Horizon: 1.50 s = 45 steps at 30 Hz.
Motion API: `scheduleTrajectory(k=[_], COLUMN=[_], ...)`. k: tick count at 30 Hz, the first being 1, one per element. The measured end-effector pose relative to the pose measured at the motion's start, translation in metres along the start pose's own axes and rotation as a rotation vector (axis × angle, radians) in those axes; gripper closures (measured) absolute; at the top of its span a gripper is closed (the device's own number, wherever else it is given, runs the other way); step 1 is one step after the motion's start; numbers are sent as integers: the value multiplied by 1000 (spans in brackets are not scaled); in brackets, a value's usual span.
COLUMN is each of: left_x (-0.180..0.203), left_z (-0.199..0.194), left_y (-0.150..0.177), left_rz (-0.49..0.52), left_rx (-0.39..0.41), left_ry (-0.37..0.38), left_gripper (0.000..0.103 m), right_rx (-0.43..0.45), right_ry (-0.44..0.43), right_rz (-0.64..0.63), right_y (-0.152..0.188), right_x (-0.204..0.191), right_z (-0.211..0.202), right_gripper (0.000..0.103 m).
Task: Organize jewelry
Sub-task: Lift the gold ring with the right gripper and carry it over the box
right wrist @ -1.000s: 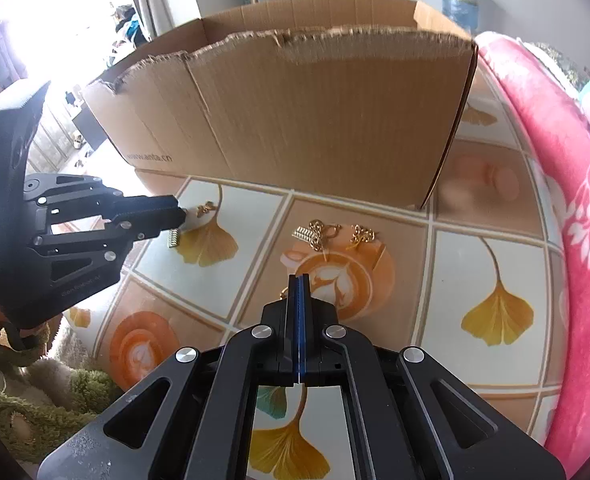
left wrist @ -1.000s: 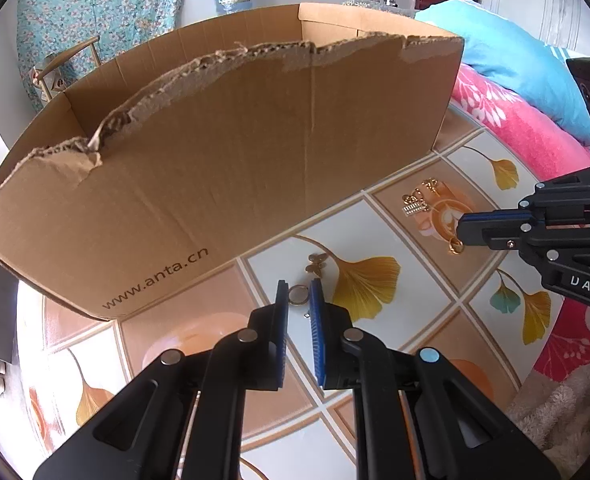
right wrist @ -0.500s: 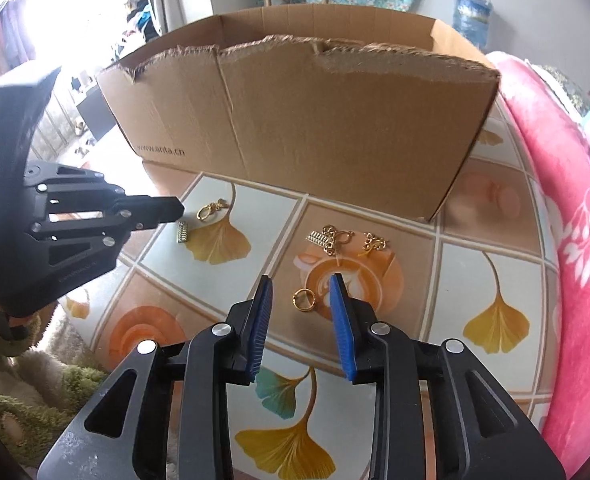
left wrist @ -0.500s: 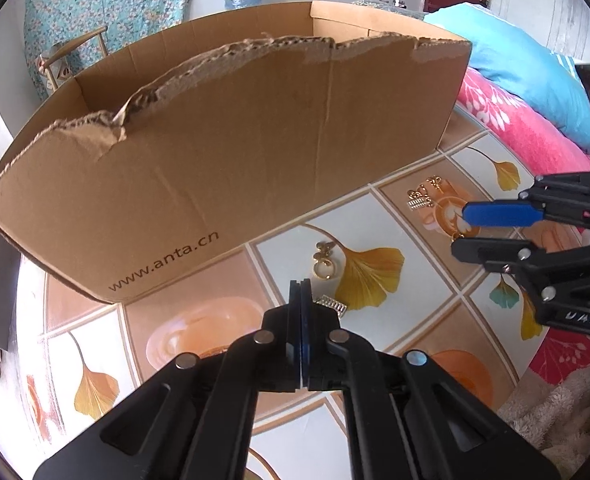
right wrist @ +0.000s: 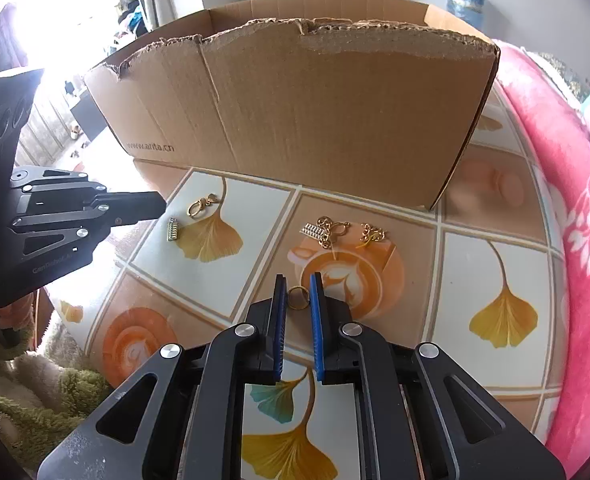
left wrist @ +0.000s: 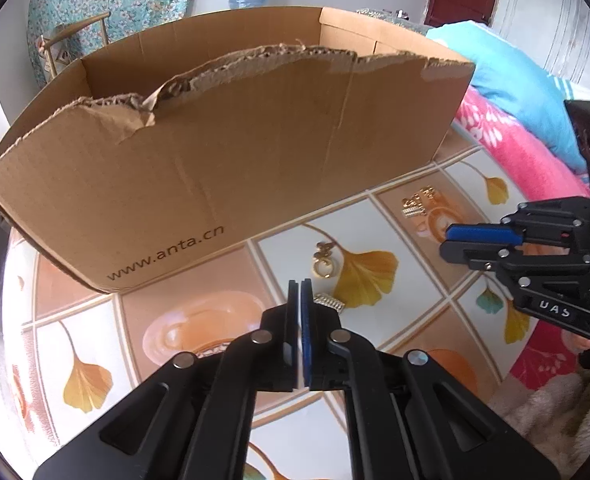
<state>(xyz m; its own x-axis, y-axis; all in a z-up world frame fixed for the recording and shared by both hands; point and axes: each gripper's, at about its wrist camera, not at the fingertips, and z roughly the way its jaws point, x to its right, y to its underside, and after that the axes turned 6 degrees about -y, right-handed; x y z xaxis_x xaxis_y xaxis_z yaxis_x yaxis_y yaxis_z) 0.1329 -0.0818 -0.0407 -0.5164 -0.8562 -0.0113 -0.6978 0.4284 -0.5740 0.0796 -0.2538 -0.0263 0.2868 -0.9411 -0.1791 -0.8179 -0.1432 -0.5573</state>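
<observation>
Two black hand-held grippers with blue pads work over a glossy tabletop (right wrist: 495,264) printed with ginkgo leaves and latte cups, in front of a torn-rimmed brown corrugated cardboard box (right wrist: 315,112). The right gripper (right wrist: 297,292) brackets a small plain gold ring (right wrist: 297,297) lying flat on the table; its jaws are closing, narrow but with a gap on each side of the ring, so the pads do not appear to press on it yet. The left gripper (left wrist: 299,292) has its jaws all but together with nothing visibly between them; just beside its tip lies a short silver ribbed clasp (left wrist: 329,301), and a little beyond that a gold pendant with a loop (left wrist: 323,266). Further pieces, a silver bar clip (right wrist: 314,231) tangled with gold chain charms (right wrist: 373,234), lie near the box's front wall. Likely failures: the thin ring, flat on a slick surface, may skid forward out of the closing pads or flip rather than be lifted, because there is little edge to grip; the left gripper, closed beside the clasp, may nudge it away; a lift from the tangled cluster may drag neighbours. Legible writing: "www.anta.cn" on the box front (left wrist: 166,250); a label reading "UAS" (left wrist: 553,310) on the right gripper's body as seen from the left wrist; faint lettering on the left gripper's body is unreadable.
</observation>
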Motion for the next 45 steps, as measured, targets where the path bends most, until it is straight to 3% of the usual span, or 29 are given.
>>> scheduleTrajectory(k=[4,11,20,23,33,40,45], left_x=[5,18,22,23,24,27,26], left_z=[4,15,19,19,17,-8,-51], left_y=[-3,-10,-16,-16,-15,-15,-28], left_rz=[14,88,107,108,113,126,129], left_rx=[-2,6,0,0,4,42,132], left_ry=[20,-19,-30,-35,-46,-56,-41], left_gripper=[83,83,84,92,93,93,93], right_rx=[1,4,15,16,28,59,143], right_ry=[-30,-67,-81,-88,-95,-88,-108], right_rz=[32,66,77,75,73,54,26], right_y=[-2,-2,0,1,0,-3,-19], right_x=[6,12,21,25,24,19,12], right_z=[1,0,-7,-10,-7,-25,-59], right_gripper=[94,94,94,94,94,94,94])
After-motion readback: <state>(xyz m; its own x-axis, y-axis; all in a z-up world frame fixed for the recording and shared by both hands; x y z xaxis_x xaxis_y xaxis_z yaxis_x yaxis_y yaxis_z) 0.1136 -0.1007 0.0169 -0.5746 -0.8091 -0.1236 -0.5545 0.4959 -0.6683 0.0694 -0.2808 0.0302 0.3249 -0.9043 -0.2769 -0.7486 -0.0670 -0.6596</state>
